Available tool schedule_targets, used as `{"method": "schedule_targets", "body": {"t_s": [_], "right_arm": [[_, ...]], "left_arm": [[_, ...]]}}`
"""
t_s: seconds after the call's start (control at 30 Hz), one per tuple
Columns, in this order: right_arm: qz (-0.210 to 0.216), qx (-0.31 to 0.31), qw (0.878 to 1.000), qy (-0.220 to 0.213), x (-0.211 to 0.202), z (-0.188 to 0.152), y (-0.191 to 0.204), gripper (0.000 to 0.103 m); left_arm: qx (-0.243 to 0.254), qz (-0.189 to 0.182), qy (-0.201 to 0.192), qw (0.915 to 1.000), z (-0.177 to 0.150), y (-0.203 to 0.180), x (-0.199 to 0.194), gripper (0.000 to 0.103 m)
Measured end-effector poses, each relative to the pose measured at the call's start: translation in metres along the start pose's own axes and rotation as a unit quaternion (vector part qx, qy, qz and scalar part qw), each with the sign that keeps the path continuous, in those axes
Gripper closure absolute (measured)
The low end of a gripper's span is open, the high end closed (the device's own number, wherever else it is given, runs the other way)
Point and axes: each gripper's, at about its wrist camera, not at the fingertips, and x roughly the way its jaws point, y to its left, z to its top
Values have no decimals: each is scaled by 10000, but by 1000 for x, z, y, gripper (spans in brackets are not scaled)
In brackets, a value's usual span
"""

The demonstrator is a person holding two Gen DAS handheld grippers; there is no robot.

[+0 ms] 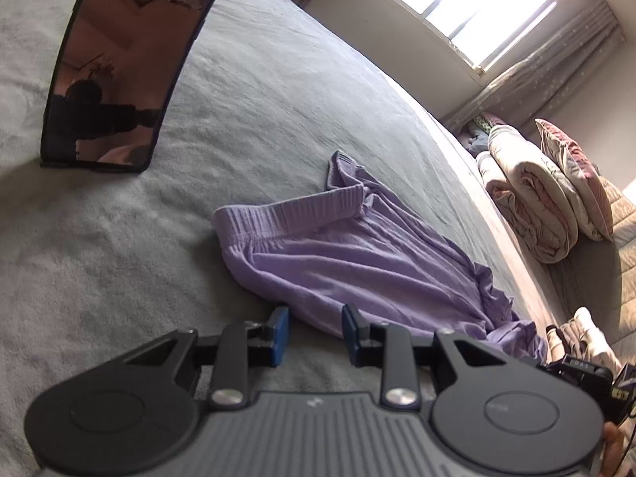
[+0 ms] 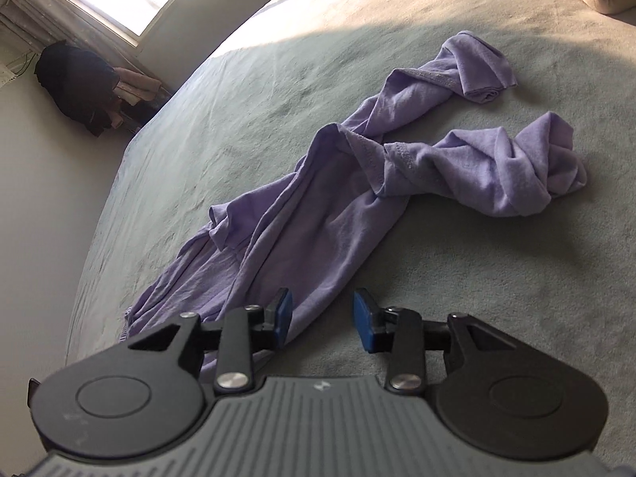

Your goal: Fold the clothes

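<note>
Left view only: mirror (image 1: 119, 67), waistband (image 1: 286, 210), folded quilts (image 1: 532, 206).
Left gripper (image 1: 316, 334): spread, empty, beside purple trousers (image 1: 357, 262).
Right view only: twisted legs (image 2: 477, 167) on bed (image 2: 238, 119).
Right gripper (image 2: 322, 318): spread, empty.

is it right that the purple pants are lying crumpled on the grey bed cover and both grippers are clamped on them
Not quite. The purple pants do lie crumpled on the grey bed cover, but neither gripper is clamped on them: the left wrist view shows the left gripper open at the fabric's edge, and the right wrist view shows the right gripper open too.
</note>
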Motion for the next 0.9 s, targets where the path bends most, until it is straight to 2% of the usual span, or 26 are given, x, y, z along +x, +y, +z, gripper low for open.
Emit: {"method": "schedule_targets", "body": {"t_s": [0.07, 0.1, 0.13, 0.17, 0.2, 0.3, 0.57, 0.9], "right_arm": [[1, 86, 9999, -81, 3, 0, -1, 69], [-28, 115, 9999, -101, 3, 0, -1, 81], [-56, 173, 9998, -104, 4, 0, -3, 98], [-81, 240, 9996, -104, 3, -1, -5, 100], [-75, 302, 9994, -130, 1, -1, -7, 100], [-58, 390, 9989, -256, -10, -4, -10, 101], [-36, 211, 9981, -570, -56, -12, -9, 101], [-55, -99, 9969, -773, -108, -46, -7, 101]], "left_arm": [[-411, -95, -17, 9991, 3, 9, 3, 77], [-563, -103, -33, 9984, 3, 12, 4, 81], [-718, -97, -56, 9974, 3, 15, 5, 85], [-848, -92, -67, 9963, 3, 18, 7, 96], [-943, -86, -63, 9955, 3, 21, 8, 100], [-1140, -147, -94, 9933, 1, 26, 7, 101], [-943, -207, -115, 9953, -6, 17, -11, 102], [-946, -265, 247, 9949, -20, 35, -32, 103]]}}
